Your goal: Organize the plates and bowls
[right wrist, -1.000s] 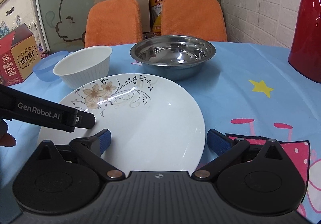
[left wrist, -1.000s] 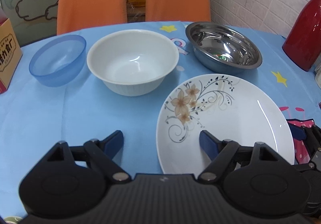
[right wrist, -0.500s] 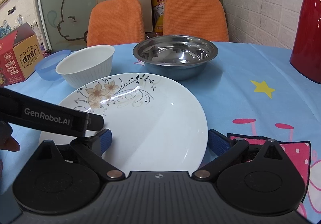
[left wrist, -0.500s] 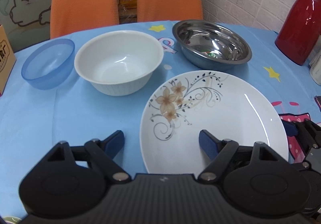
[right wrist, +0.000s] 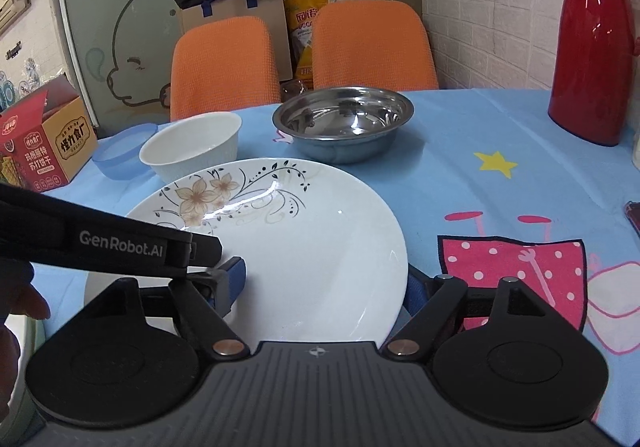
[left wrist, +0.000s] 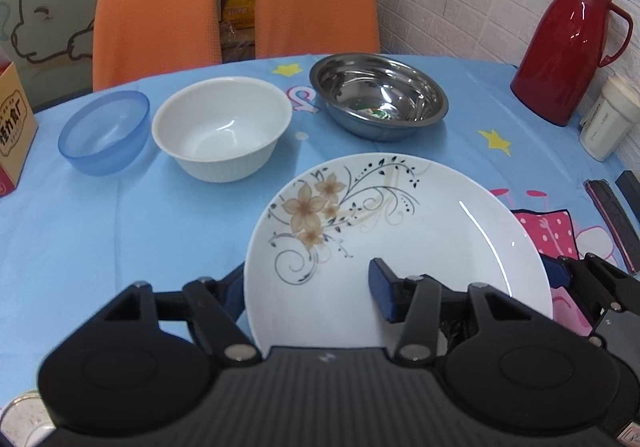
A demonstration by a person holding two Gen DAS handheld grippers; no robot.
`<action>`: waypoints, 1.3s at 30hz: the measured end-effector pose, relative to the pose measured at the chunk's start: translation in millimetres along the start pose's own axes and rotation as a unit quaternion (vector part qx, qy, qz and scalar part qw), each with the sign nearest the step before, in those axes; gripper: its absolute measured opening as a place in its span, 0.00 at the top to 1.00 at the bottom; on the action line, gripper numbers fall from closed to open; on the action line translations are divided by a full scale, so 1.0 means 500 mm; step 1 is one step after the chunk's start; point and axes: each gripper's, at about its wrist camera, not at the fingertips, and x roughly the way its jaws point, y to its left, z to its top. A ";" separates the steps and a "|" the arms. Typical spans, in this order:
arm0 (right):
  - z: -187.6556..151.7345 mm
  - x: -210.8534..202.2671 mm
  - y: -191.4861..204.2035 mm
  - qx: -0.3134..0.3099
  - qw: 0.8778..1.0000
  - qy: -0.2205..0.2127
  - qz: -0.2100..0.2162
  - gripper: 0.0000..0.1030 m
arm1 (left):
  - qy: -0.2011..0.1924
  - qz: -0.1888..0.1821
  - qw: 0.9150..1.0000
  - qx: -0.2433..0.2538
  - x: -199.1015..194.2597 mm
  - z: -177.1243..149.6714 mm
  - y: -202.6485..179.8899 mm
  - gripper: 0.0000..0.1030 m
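Note:
A white plate with a flower pattern (left wrist: 400, 231) lies on the blue tablecloth, also in the right wrist view (right wrist: 288, 247). My left gripper (left wrist: 308, 289) is open, one finger beyond the plate's left rim, the other over the plate. My right gripper (right wrist: 324, 283) is open, its left finger over the plate, its right finger beyond the right rim. Behind stand a white bowl (left wrist: 222, 133), a blue plastic bowl (left wrist: 104, 131) and a steel bowl (left wrist: 378, 101). All three bowls are empty.
A red thermos jug (left wrist: 568, 43) and a white jar (left wrist: 608, 123) stand at the right. A snack box (right wrist: 44, 135) sits at the left edge. Two orange chairs (left wrist: 156, 15) stand behind the table. A dark flat object (left wrist: 612, 223) lies at the right.
Both grippers have moved in closer on the plate: their fingers now straddle its left and right rims. The left camera view has shifted, so the plate lies more centred.

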 end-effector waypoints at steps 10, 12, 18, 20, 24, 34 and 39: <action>-0.009 -0.103 0.127 -0.036 0.998 -0.037 0.037 0.00 | -0.047 0.040 0.998 -0.030 -0.177 -0.077 0.093 0.52; -0.017 -0.114 0.166 -0.044 0.997 -0.039 0.057 0.00 | -0.052 0.057 0.996 -0.040 -0.211 -0.103 0.125 0.52; -0.054 -0.136 0.288 -0.077 0.989 -0.027 0.120 0.00 | -0.056 0.112 0.988 -0.088 -0.301 -0.201 0.222 0.51; -0.072 -0.137 0.321 -0.087 0.987 -0.017 0.137 0.00 | -0.054 0.128 0.985 -0.097 -0.323 -0.232 0.250 0.51; -0.099 -0.138 0.369 -0.103 0.982 0.001 0.160 0.00 | -0.048 0.139 0.982 -0.117 -0.332 -0.273 0.282 0.51; -0.130 -0.121 0.396 -0.120 0.981 0.019 0.150 0.00 | -0.037 0.111 0.982 -0.150 -0.287 -0.296 0.326 0.46; -0.122 -0.126 0.387 -0.116 0.981 0.012 0.154 0.00 | -0.068 0.103 0.982 -0.145 -0.308 -0.291 0.330 0.41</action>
